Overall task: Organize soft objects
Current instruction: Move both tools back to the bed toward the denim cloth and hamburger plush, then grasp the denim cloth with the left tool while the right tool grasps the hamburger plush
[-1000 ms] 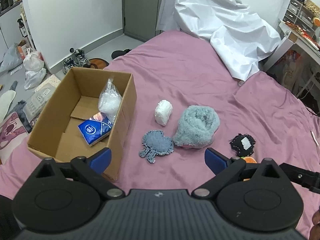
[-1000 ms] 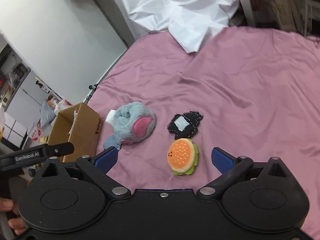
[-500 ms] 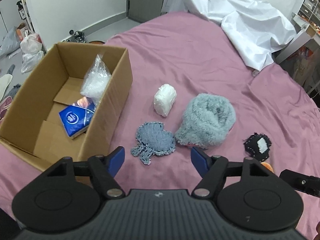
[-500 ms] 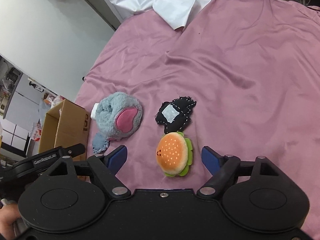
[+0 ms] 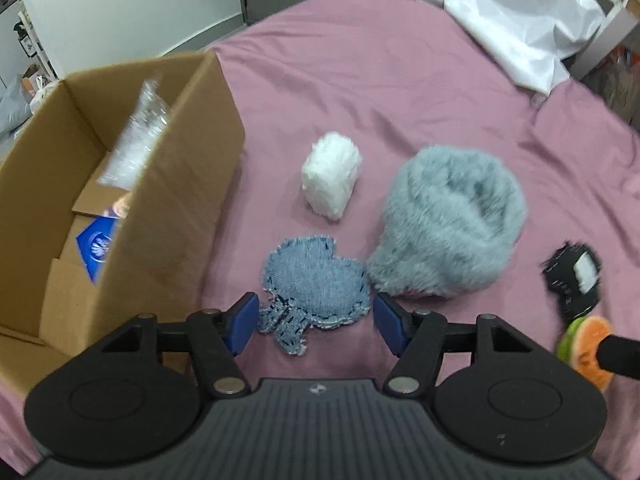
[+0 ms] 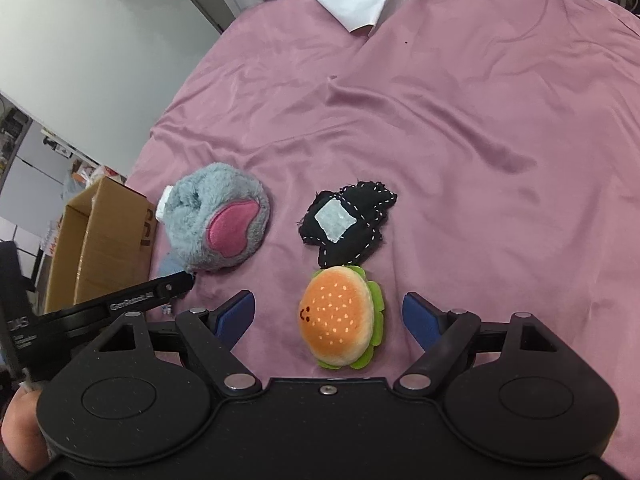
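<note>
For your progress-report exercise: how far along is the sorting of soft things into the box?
Done: a clear plastic bag and a blue packet lie in the cardboard box.

In hand: nothing yet; left jaws are closing around the denim patch, right jaws straddle the burger plush.

Left: white puff, grey furry plush, black patch.

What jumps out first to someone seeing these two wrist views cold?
Probably the big fluffy grey-blue plush mid-bed on the pink sheet, with a white fuzzy bundle beside it. Next, the hamburger toy lying between the right gripper and its open jaws. The cardboard box at the bed's edge already holds a blue packet.
</note>
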